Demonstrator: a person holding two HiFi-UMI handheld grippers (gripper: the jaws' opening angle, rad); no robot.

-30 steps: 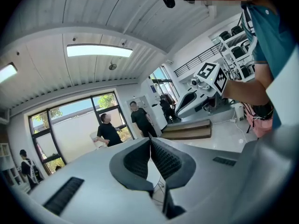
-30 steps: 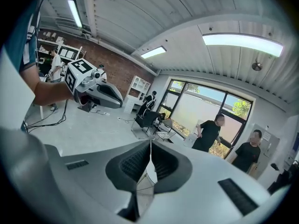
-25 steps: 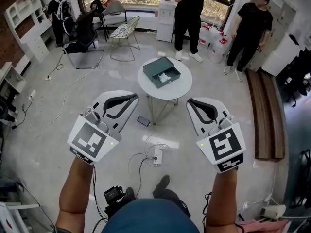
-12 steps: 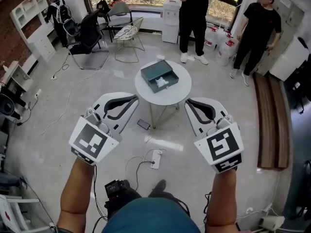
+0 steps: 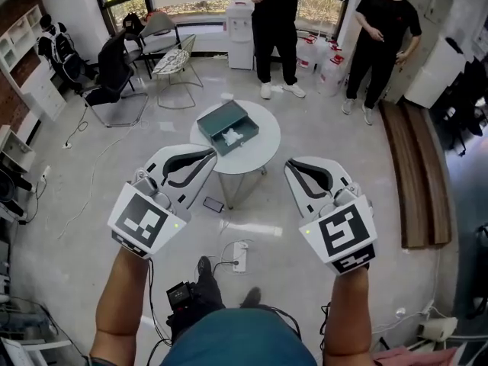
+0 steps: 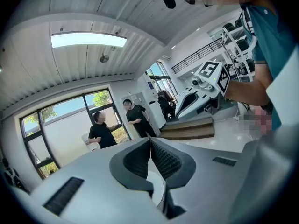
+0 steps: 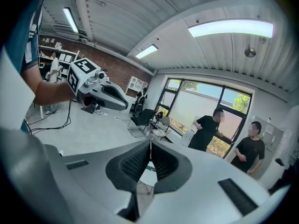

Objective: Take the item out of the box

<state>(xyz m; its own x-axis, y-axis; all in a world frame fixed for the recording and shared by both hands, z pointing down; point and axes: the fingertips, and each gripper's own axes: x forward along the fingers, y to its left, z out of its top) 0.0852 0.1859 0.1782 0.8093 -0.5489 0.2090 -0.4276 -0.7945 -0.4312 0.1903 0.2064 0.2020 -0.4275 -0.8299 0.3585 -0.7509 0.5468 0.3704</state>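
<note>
Seen from above, a person holds two white tongs out over a grey floor: the left gripper (image 5: 207, 158) and the right gripper (image 5: 294, 168). Each has its jaws pressed fully together, with nothing caught between them. Ahead of both, and well apart from them, stands a small round white table (image 5: 261, 149). On it sits an open dark green box (image 5: 216, 122) with a white item (image 5: 231, 136) lying inside, while a phone (image 5: 213, 204) and a power strip (image 5: 239, 256) lie on the floor near the table's foot.
</note>
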